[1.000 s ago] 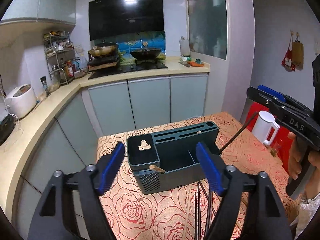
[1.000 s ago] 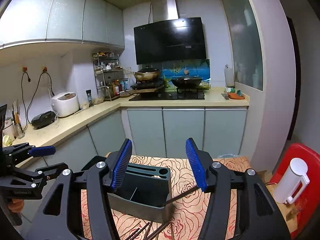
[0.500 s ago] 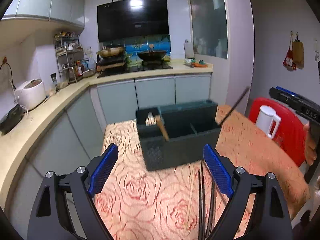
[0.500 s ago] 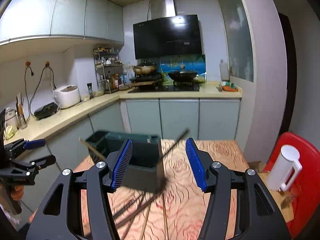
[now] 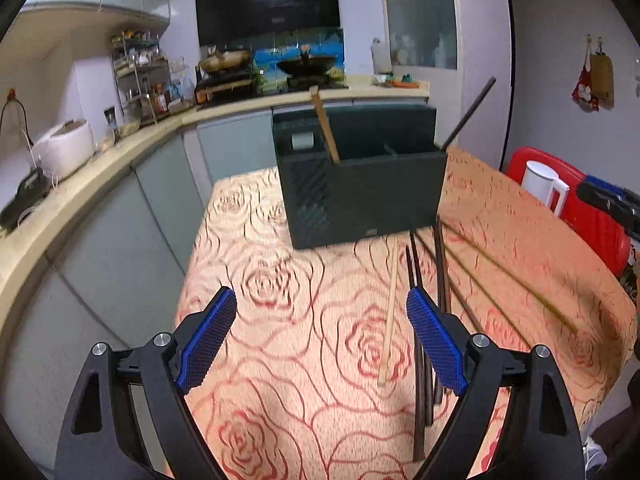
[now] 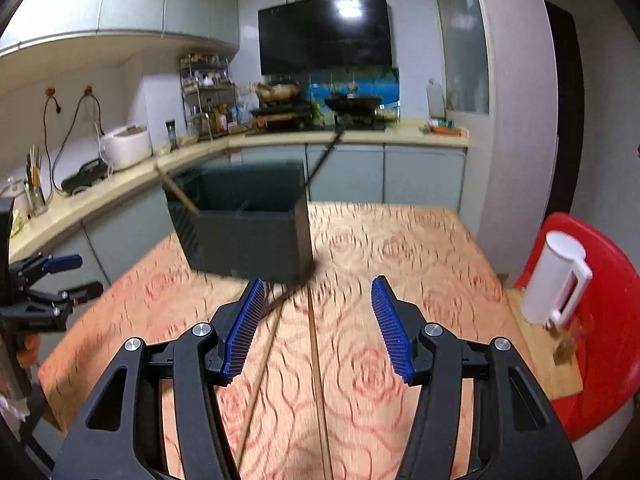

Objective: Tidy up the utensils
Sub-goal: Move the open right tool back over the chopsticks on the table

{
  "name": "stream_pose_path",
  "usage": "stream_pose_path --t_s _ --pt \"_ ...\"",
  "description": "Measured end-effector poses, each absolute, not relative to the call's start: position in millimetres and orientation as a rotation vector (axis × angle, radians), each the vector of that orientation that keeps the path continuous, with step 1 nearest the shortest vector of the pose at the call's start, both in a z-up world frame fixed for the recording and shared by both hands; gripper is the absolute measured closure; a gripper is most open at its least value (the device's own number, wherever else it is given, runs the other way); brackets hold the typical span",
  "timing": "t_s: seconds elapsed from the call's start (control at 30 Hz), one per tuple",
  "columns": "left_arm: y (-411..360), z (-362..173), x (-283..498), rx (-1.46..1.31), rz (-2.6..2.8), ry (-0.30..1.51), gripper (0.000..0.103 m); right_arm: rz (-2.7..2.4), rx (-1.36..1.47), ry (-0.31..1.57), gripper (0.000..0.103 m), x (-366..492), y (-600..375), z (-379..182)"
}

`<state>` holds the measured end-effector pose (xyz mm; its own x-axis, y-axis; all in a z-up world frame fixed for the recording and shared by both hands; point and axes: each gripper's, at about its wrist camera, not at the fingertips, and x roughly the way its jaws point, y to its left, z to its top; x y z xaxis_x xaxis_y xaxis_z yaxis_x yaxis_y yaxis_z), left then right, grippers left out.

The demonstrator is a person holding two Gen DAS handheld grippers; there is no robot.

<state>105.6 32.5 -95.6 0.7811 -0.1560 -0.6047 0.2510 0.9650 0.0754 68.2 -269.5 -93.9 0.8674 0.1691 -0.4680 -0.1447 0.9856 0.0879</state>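
Chopsticks (image 5: pixel 390 312) loose on rose-print tablecloth (image 5: pixel 288 280), kitchen counter (image 5: pixel 100 184) behind.

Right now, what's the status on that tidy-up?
Left hand-held gripper open, empty; right hand-held gripper open, empty. Two chopsticks stand in the dark organizer; loose chopsticks lie on the tablecloth. Nothing in the way.
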Motion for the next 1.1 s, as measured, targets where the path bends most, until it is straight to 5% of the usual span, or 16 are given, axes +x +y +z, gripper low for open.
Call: stream_pose_path --t_s 0.73,1.1 --pt "9 -169 103 0.237 -0.279 0.763 0.02 0.149 0.085 0.631 0.049 40 -268 -156" --pt "9 -181 110 0.229 -0.329 0.836 0.041 0.152 0.082 0.635 0.049 36 -269 -159"
